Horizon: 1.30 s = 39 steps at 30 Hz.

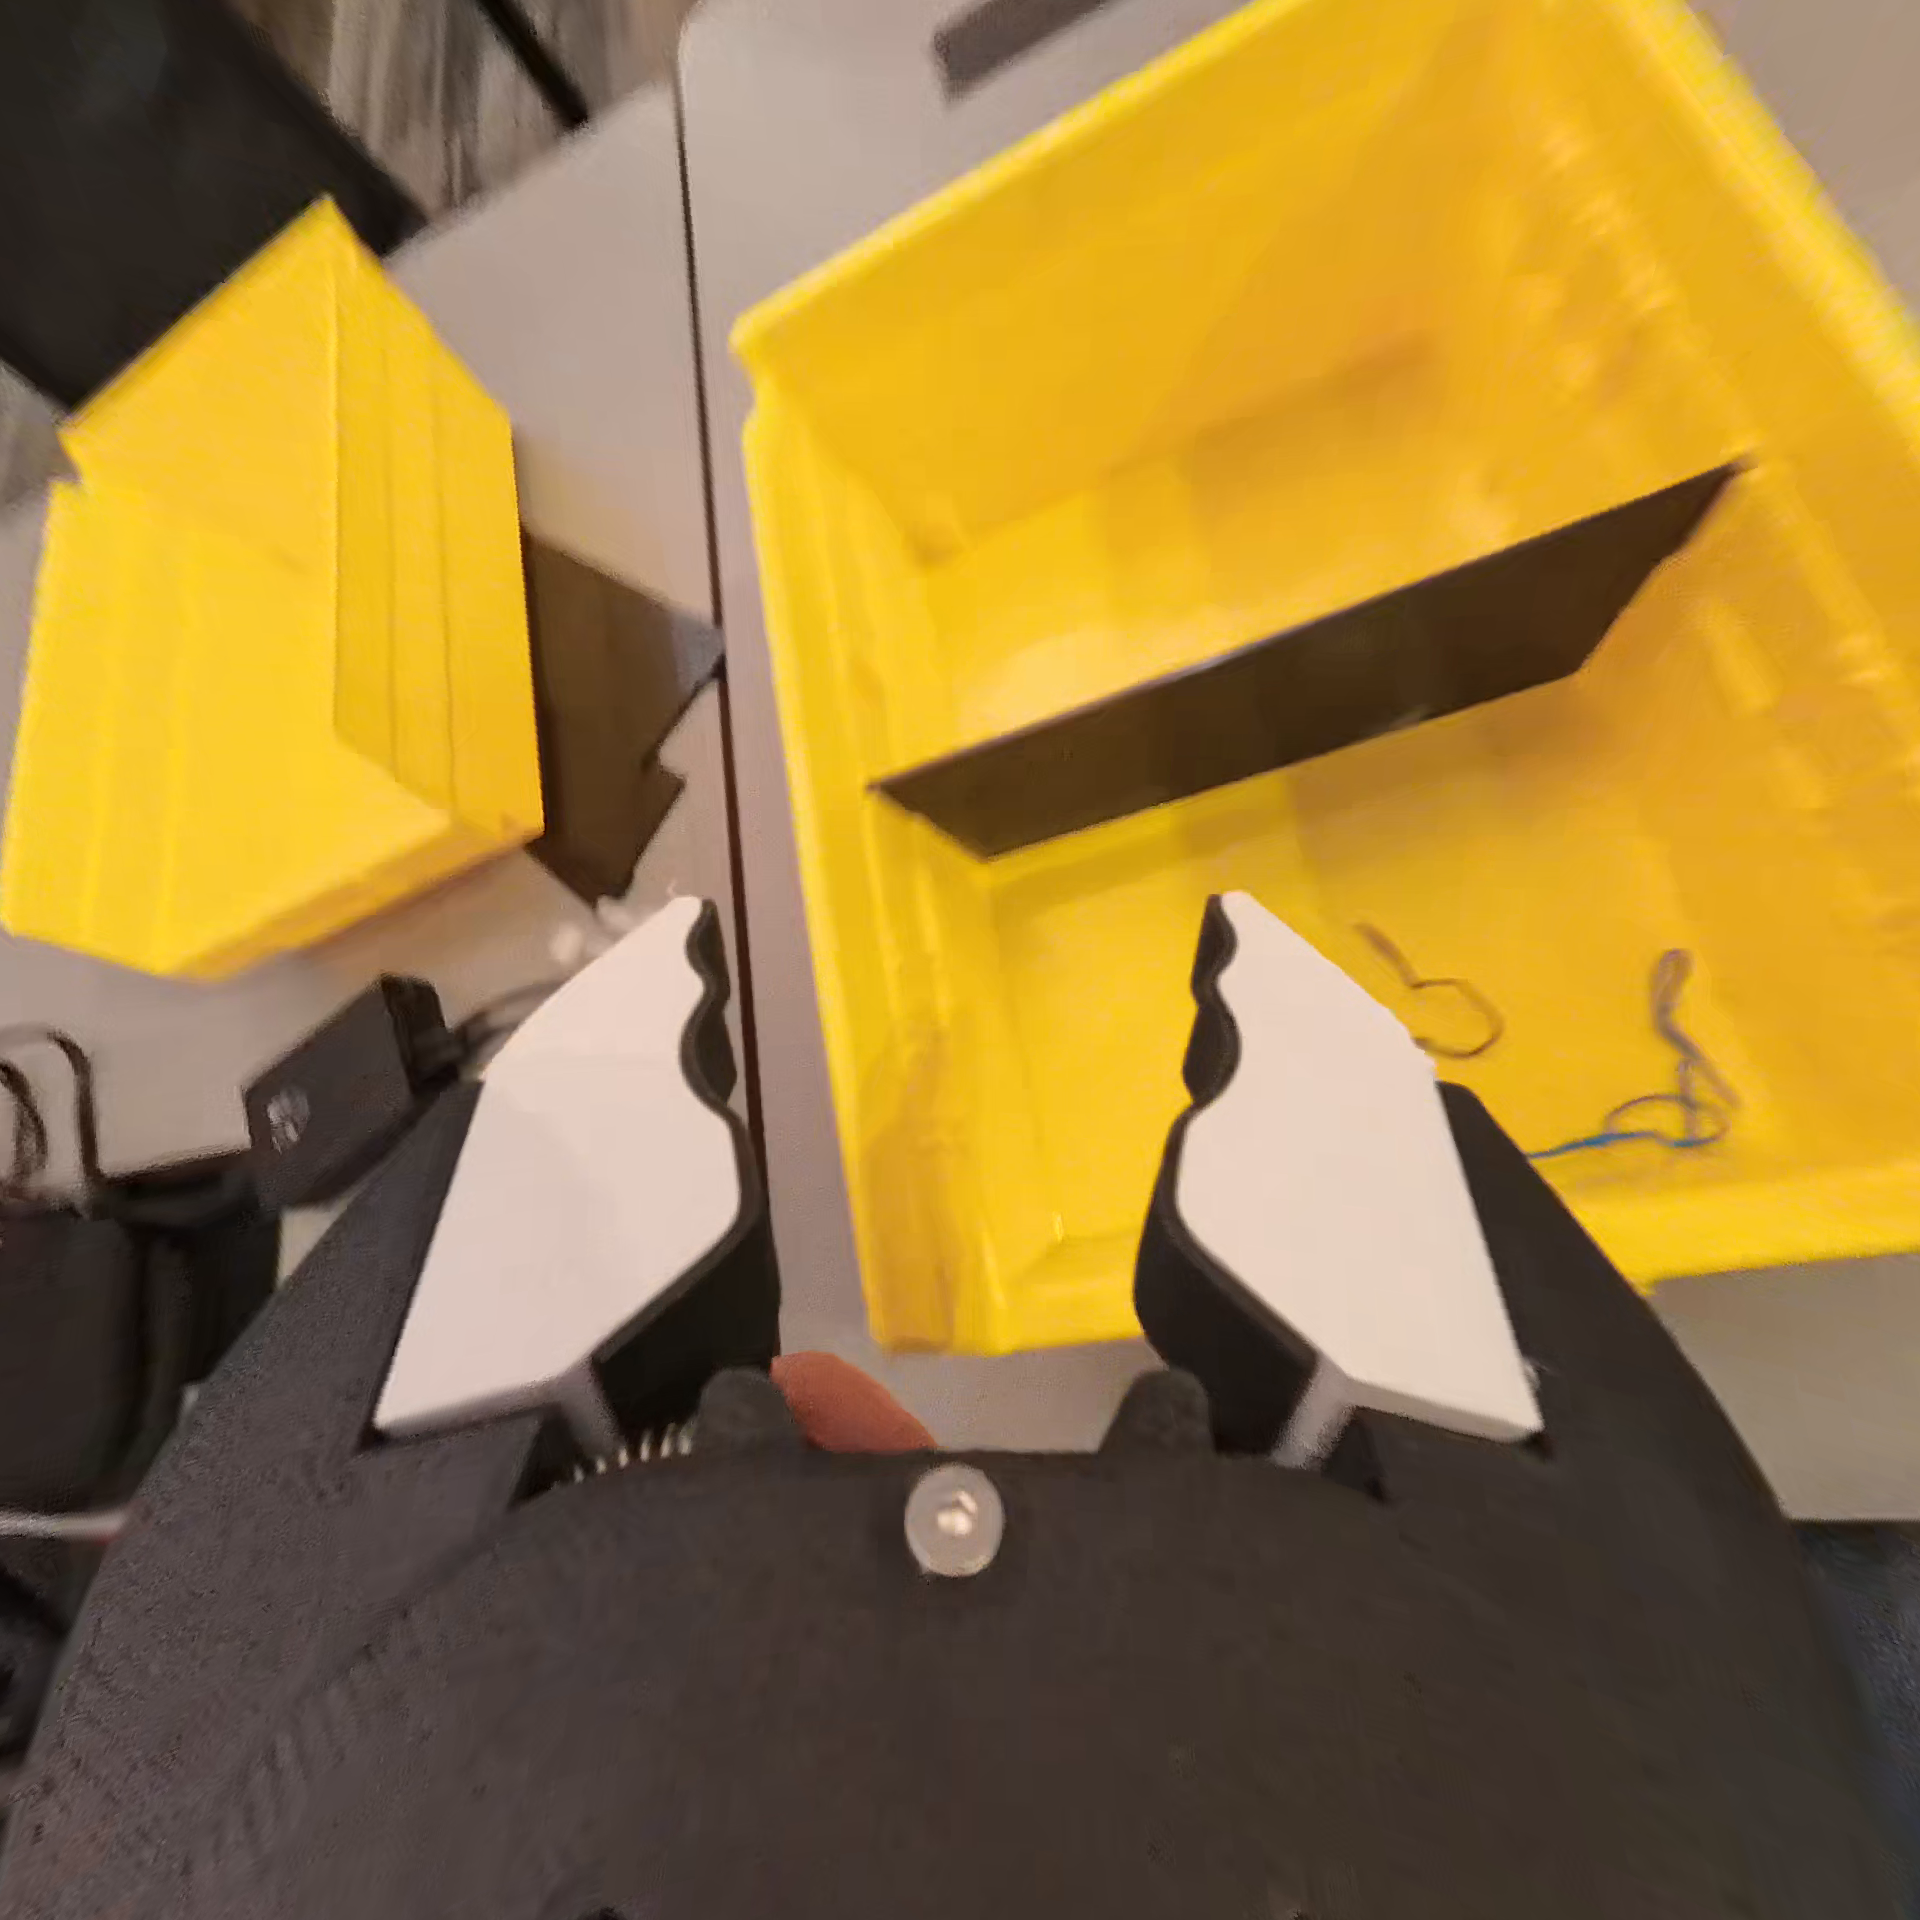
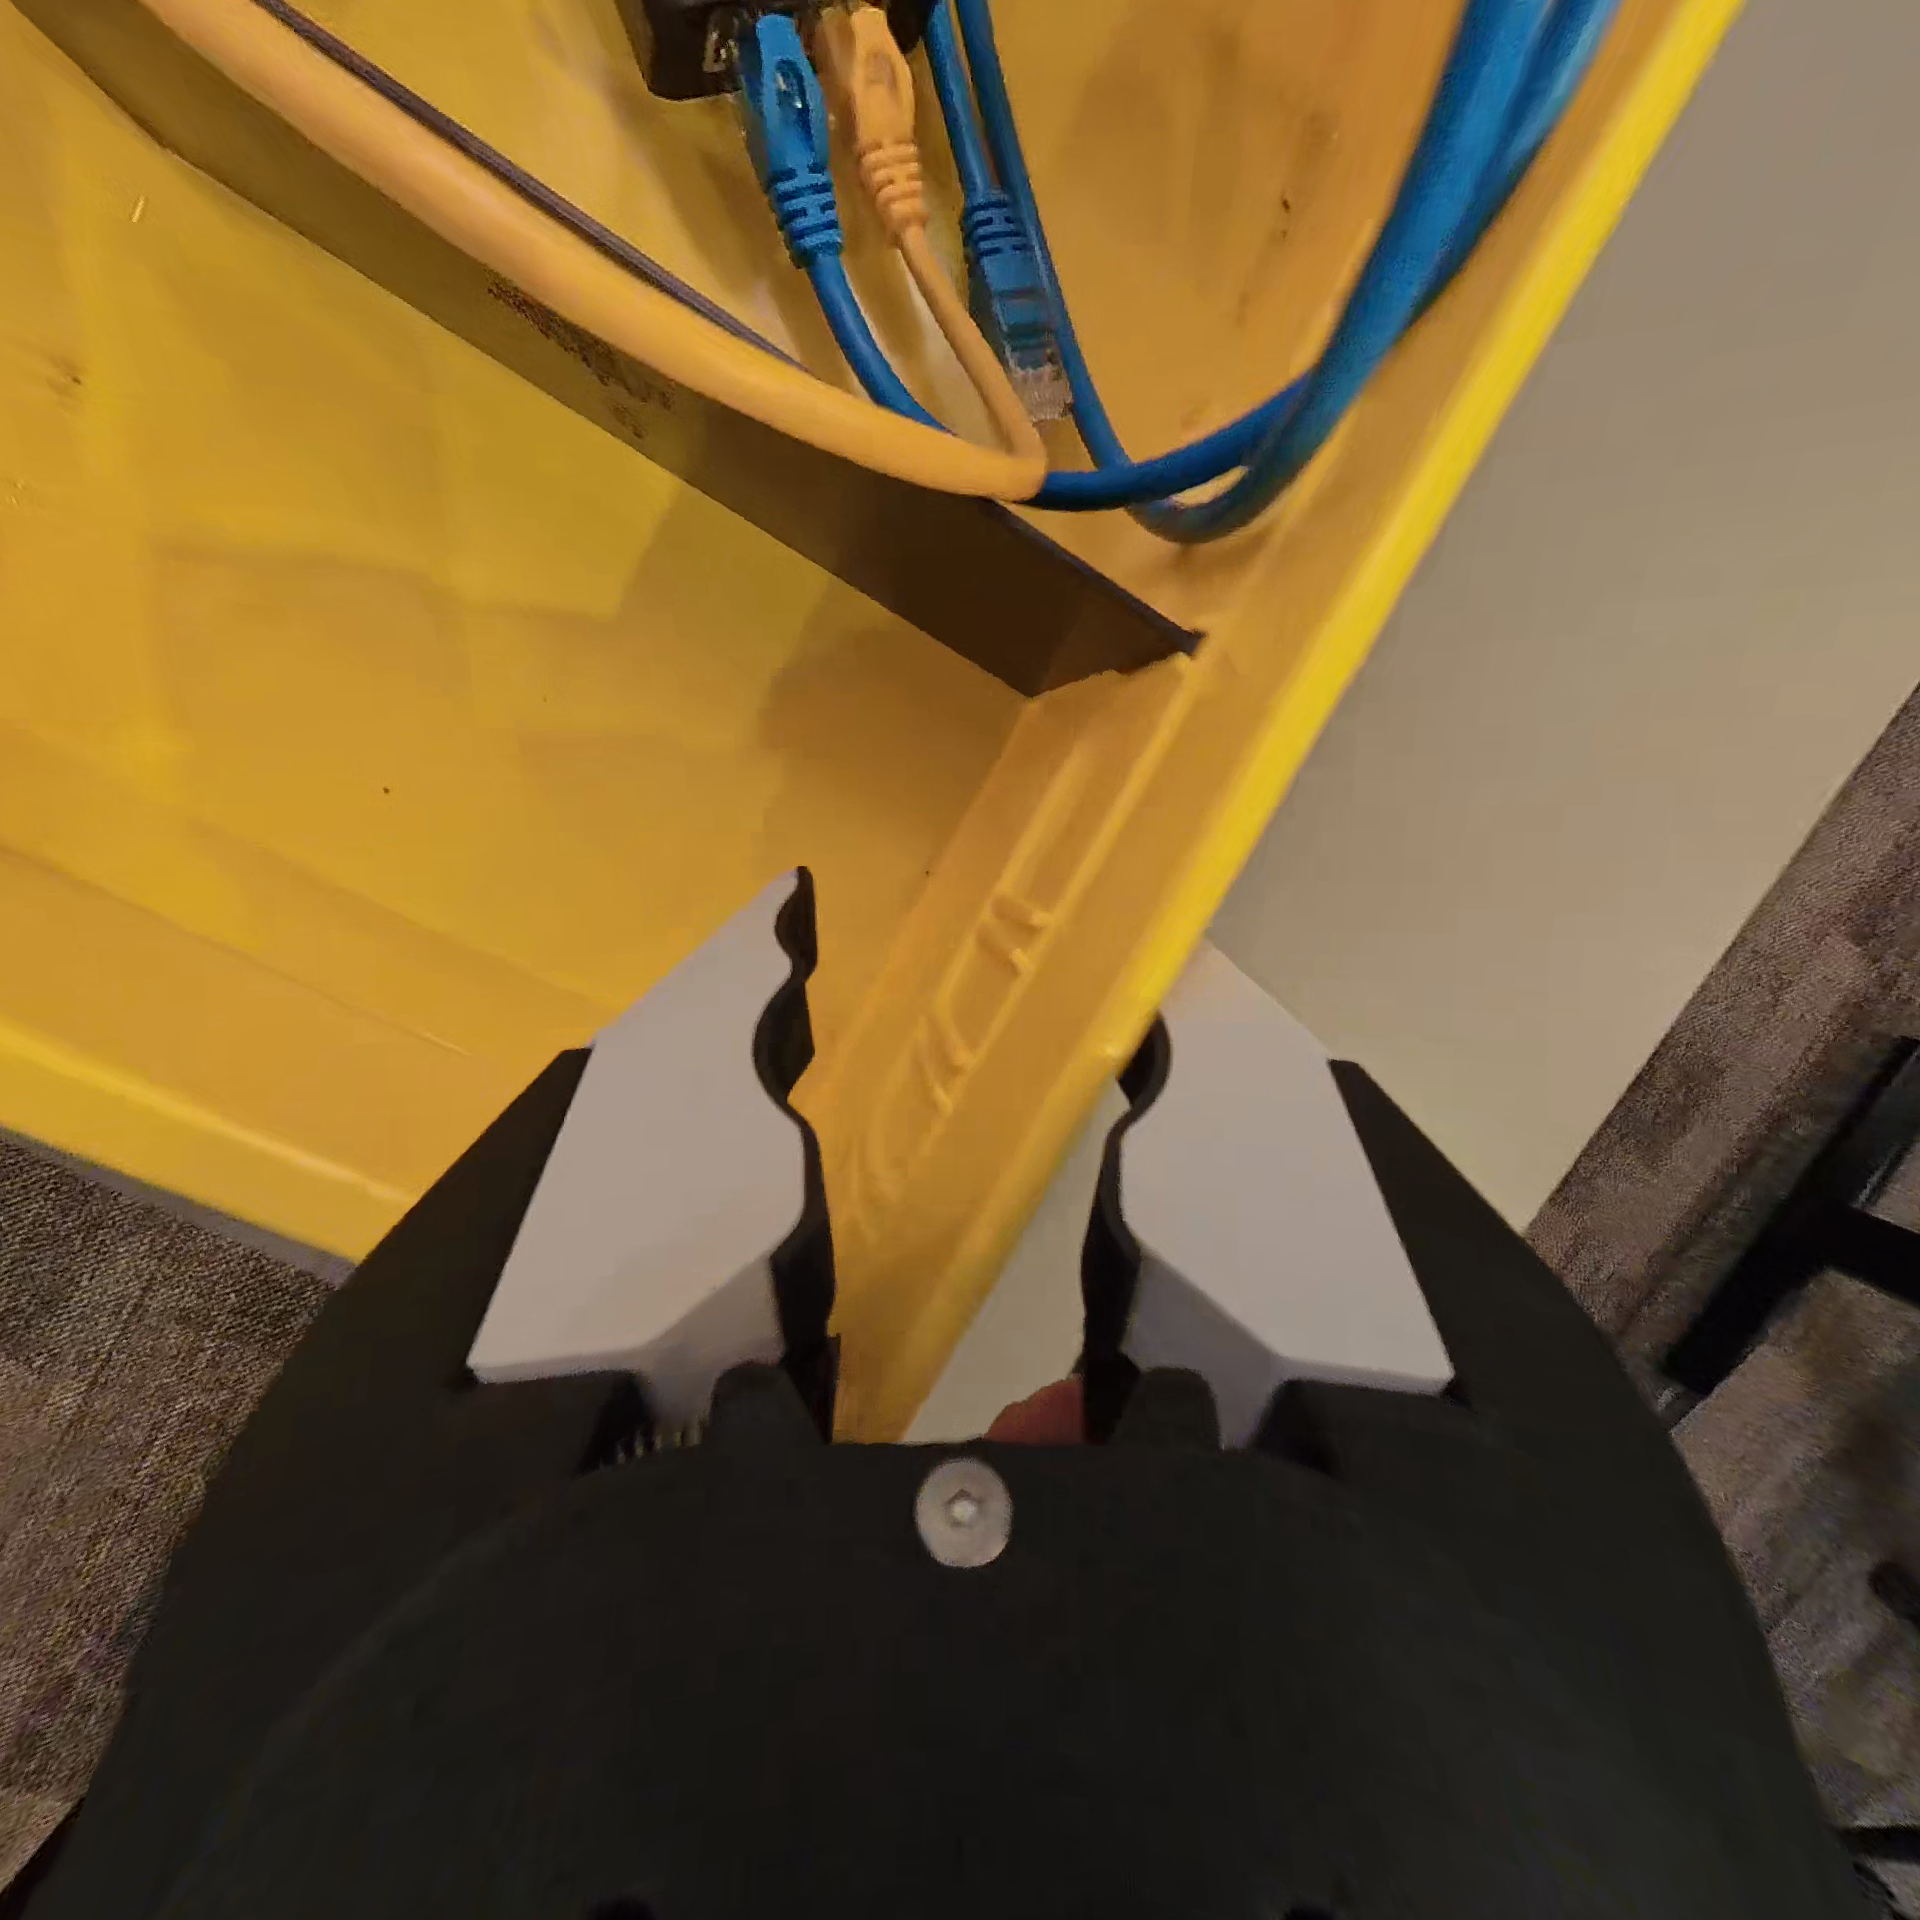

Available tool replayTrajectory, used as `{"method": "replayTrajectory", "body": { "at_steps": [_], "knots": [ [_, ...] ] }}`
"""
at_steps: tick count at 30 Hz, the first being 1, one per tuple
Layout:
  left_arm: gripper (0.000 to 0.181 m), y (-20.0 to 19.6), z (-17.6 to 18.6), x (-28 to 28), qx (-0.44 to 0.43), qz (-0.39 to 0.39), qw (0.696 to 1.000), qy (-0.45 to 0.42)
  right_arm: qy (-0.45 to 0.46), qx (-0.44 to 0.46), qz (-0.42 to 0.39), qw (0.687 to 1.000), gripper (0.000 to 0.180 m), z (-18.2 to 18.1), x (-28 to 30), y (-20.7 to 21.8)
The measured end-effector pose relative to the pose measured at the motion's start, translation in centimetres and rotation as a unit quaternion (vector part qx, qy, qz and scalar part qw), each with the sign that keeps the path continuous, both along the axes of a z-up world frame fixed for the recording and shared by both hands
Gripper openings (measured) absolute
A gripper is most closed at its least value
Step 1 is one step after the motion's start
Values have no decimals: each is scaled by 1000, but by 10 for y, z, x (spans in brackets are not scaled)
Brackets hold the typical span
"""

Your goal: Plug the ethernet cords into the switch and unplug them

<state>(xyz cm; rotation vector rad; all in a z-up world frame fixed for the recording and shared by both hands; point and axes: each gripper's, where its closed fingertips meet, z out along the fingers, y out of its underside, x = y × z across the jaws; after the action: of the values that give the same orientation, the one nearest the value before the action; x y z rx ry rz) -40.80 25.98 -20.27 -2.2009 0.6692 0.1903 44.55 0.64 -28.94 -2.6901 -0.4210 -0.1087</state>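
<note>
Left of the yellow bin [image 1: 1299, 343], a stack of smaller yellow bins [image 1: 260, 665] and a black power adapter [image 1: 332, 1091] are noted on the grey table [image 1: 613, 343]. Over the bin's near left corner the left gripper [image 1: 961, 997] is held wide open and empty, touching nothing. Within the bin, beyond the black divider [image 2: 790, 488], the switch [image 2: 696, 42] is seen at the far end, with one blue cord [image 2: 795, 177] and an orange cord [image 2: 883, 135] apparently seated. A loose blue plug [image 2: 1023, 312] lies just beside them, unplugged. At the bin's right wall, the right gripper [image 2: 977, 956] is partly open, straddling the rim; contact cannot be confirmed. It is judged that the loose plug should be gripped by its boot, squared to a free port, and pressed straight in.
</note>
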Motion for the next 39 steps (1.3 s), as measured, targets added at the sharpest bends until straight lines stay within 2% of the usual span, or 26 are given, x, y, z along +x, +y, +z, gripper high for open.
{"method": "replayTrajectory", "body": {
  "at_steps": [2,5,7,9,13,17,20,26,32,39],
  "knots": [
    [89,0,-18,-27,-27,27,999,-5,-13,10,-8,1000,42,-3,0,5],
    [91,-3,-46,-44,-66,44,996,-32,17,32,-34,999,27,-1,-5,12],
    [88,-4,-63,-44,-89,44,993,-56,39,42,-44,997,25,-1,-11,16],
    [73,-3,-75,-42,-100,33,993,-62,37,51,-58,996,21,-1,-14,20],
    [6,6,-78,-28,-91,10,989,-112,46,58,-58,996,24,-1,-31,26],
    [4,11,-75,-21,-83,22,980,-179,83,81,-53,992,33,0,-63,41],
    [4,11,-66,-21,-64,23,978,-198,108,98,-40,989,42,1,-95,56],
    [4,2,-36,-17,-24,24,971,-236,113,125,3,986,47,5,-169,89],
    [4,-5,16,-36,49,49,958,-280,185,162,38,968,73,9,-279,127],
    [3,-33,88,-55,131,45,944,-300,250,202,78,944,106,14,-409,172]
  ]
}}
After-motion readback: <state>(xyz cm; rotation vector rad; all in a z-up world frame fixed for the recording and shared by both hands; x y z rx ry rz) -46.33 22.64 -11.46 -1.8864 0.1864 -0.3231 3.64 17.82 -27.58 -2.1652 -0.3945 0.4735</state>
